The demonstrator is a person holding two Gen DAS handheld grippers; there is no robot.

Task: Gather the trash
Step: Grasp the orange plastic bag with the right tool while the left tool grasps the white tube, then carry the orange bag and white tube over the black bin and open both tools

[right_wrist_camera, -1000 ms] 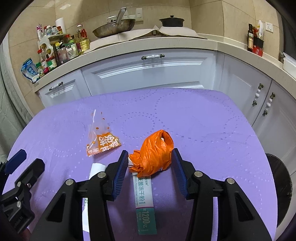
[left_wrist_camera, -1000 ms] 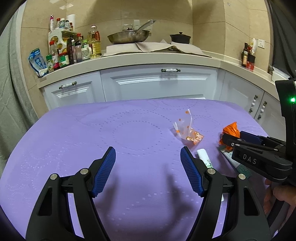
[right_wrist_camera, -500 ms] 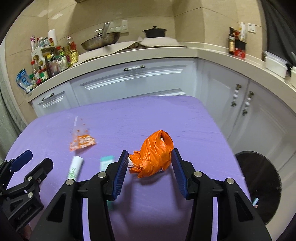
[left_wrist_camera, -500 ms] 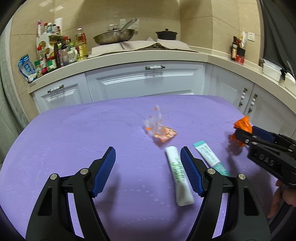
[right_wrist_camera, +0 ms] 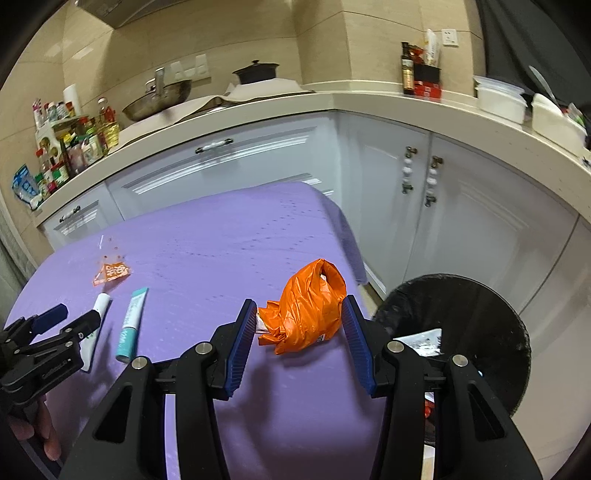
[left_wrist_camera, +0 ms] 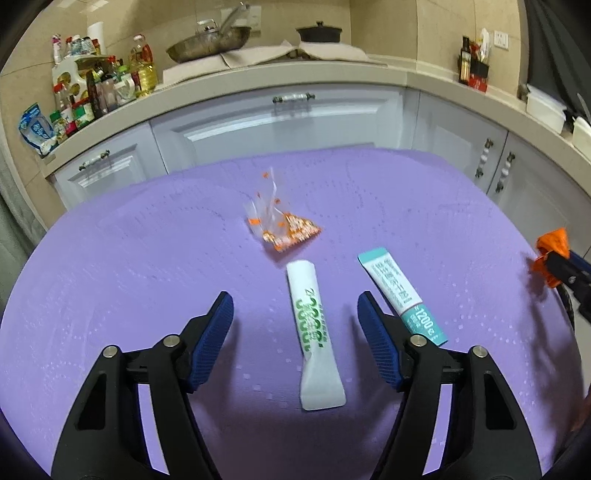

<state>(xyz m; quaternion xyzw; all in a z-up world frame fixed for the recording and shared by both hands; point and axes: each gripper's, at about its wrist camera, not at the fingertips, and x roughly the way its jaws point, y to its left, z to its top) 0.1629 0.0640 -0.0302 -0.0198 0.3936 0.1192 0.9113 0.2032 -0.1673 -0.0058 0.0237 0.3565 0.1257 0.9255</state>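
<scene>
My right gripper (right_wrist_camera: 300, 314) is shut on a crumpled orange plastic bag (right_wrist_camera: 308, 308) and holds it above the right edge of the purple table (right_wrist_camera: 221, 236), close to a round black trash bin (right_wrist_camera: 476, 314) on the floor. The bag also shows at the right edge of the left wrist view (left_wrist_camera: 552, 245). My left gripper (left_wrist_camera: 295, 308) is open, its jaws straddling a white sachet with green print (left_wrist_camera: 314, 332). A teal and white sachet (left_wrist_camera: 400, 293) lies just right of it. A clear wrapper with orange print (left_wrist_camera: 284, 229) lies farther back.
White kitchen cabinets (left_wrist_camera: 288, 125) and a beige counter with a wok (left_wrist_camera: 207, 40), a black pot (left_wrist_camera: 319, 33) and several bottles (left_wrist_camera: 96, 85) stand behind the table. The bin holds some white trash (right_wrist_camera: 424, 338). White containers (right_wrist_camera: 500, 99) sit on the right counter.
My right gripper carried the orange bag to the right, off the sachets and toward the bin. My left gripper moved right, and the white sachet now lies between its jaws.
</scene>
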